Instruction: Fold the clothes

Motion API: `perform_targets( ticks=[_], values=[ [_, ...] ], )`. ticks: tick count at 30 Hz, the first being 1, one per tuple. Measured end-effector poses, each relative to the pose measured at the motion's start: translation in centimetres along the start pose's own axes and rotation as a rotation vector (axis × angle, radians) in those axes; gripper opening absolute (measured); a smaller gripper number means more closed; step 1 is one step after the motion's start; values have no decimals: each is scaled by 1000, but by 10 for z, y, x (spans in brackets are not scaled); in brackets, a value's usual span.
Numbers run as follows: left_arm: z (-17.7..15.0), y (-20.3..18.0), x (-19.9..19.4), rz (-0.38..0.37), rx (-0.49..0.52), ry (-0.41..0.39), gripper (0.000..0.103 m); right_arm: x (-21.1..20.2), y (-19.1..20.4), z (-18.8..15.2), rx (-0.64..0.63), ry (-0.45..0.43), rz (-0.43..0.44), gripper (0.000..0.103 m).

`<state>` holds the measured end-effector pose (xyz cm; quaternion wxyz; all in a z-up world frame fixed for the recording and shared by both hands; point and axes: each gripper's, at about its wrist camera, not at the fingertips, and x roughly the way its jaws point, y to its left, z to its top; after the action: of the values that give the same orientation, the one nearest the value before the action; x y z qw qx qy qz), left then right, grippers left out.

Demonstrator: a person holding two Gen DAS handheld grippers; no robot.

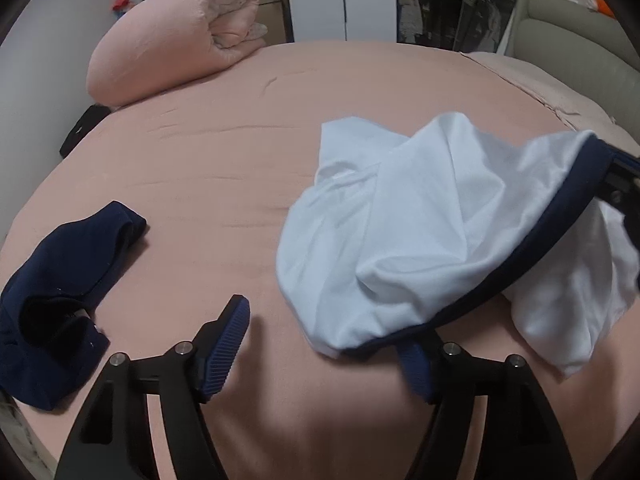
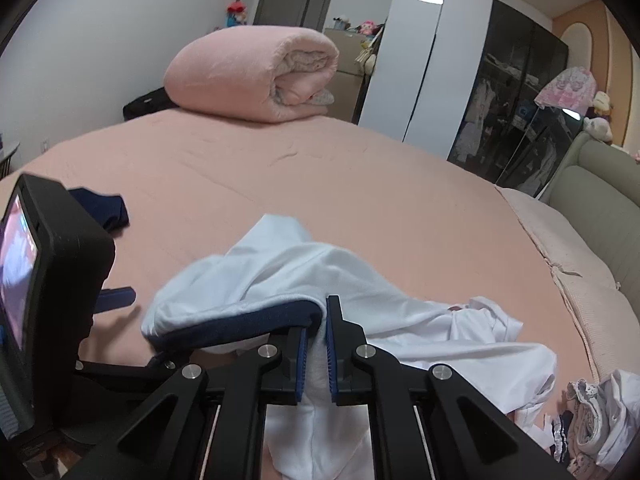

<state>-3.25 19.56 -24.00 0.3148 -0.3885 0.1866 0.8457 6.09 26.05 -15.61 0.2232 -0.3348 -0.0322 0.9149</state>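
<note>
White shirt (image 1: 420, 232) with a dark blue edge lies on the pink bed (image 1: 240, 160) at 2 o'clock from the wide-open, empty left claw (image 1: 320, 344), while the right claw (image 2: 316, 354) pinches its cloth tight.

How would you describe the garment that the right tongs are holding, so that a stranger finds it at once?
Start from the wide pink bed with a rolled pink quilt at its far end. Nearer lies a crumpled white cotton shirt, clamped by the right tongs. Its dark navy trim sets it apart from the all-navy garment to the left.
</note>
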Motion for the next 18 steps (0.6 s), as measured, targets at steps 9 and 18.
perform_targets(
  ticks=[9, 18],
  values=[
    [15, -5, 34, -13, -28, 108, 70, -9, -36, 15, 187, 65, 11, 5],
    [16, -10, 26, -59, 7, 91, 51, 7, -51, -4, 288, 336, 67, 6]
  ],
)
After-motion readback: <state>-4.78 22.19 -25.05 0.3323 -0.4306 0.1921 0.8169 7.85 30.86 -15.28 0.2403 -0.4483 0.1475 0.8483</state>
